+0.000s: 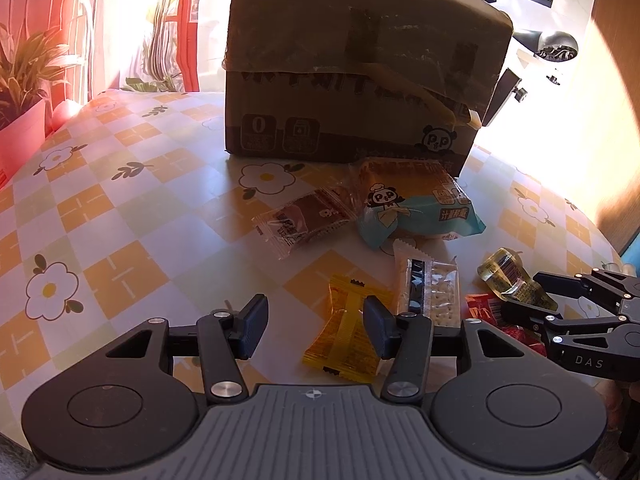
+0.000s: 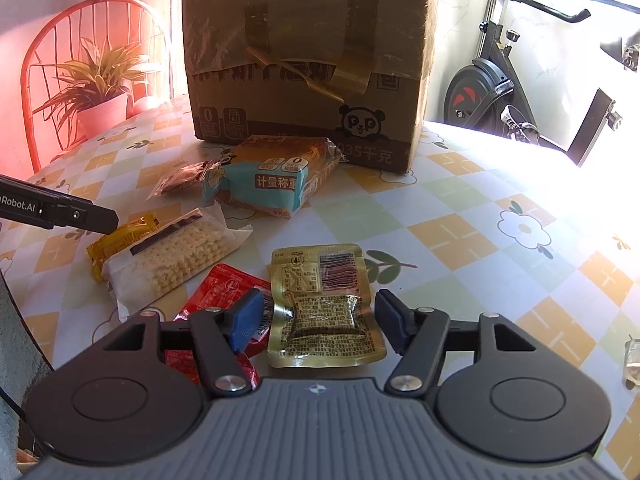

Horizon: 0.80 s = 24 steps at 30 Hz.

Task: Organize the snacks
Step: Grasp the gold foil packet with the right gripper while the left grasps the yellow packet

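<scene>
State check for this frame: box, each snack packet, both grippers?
Cardboard box: taped shut, upright.
Bread pack: sealed, leaning on box.
Cracker pack: sealed, flat.
Gold pouch: sealed, flat between right gripper's open pads.
Left gripper: open, empty.

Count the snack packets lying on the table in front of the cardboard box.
6: brown packet and blue bread bag nearest the box; yellow packet, cracker pack, red packet, gold pouch nearer. Others may be hidden.
</scene>
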### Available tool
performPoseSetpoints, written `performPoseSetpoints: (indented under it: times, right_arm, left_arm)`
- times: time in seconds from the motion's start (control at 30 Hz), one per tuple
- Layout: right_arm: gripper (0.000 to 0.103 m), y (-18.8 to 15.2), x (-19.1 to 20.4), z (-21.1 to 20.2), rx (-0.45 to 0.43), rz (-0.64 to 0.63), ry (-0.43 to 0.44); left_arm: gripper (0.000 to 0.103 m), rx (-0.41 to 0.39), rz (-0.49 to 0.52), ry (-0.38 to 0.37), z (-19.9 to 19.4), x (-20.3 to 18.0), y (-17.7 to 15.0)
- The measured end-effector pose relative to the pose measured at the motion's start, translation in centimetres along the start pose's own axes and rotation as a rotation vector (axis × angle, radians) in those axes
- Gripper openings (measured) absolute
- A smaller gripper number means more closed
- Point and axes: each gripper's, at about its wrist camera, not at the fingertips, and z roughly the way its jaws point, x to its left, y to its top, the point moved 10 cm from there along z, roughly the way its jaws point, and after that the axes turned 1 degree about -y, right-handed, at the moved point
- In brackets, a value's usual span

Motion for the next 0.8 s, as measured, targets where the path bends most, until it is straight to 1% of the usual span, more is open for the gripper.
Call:
performPoseSetpoints:
  times: [0.07, 0.13, 0.23, 0.27, 0.37, 0.57, 0.67, 0.73, 0.8]
  right_arm:
    - [0.064, 0.0, 0.0, 0.0, -0.002, 0.0, 0.0]
    - [0.059, 0.0, -0.2, -0.1, -0.006, 0.006, -0.011]
    - [0.053, 0.1, -0.4, -0.4, -0.017, 0.025, -0.001]
    - [0.05, 0.2, -0.4, -0.5, -0.022, 0.023, -0.002]
    - [0.046, 0.4, -0.4, -0.8, -0.03, 0.029, 0.001]
    - [0.045, 0.9, -0.5, -1.0, -0.046, 0.044, 0.005]
    - [0.045, 1.1, -0.4, -1.1, -0.053, 0.046, 0.008]
    - [0.045, 1.3, -0.4, -1.1, -0.057, 0.051, 0.01]
    - [0.045, 1.3, -0.3, -1.0, -0.056, 0.052, 0.012]
  left_arm:
    - [0.055, 0.0, 0.001, -0.001, 0.0, 0.0, 0.0]
    - [0.055, 0.001, 0.001, -0.001, 0.1, -0.1, 0.0]
    - [0.055, 0.003, 0.003, -0.005, 0.1, -0.2, -0.1]
    - [0.055, 0.004, 0.004, -0.007, 0.1, -0.2, -0.2]
    - [0.055, 0.012, 0.01, -0.016, 0.3, -0.4, -0.4]
    - [0.055, 0.017, 0.025, -0.028, 0.4, -0.8, -0.5]
    - [0.055, 0.033, 0.045, -0.032, 0.7, -1.2, -0.7]
    - [0.055, 0.046, 0.071, -0.029, 0.9, -1.6, -1.0]
    - [0.055, 0.065, 0.116, -0.006, 1.5, -1.9, -1.3]
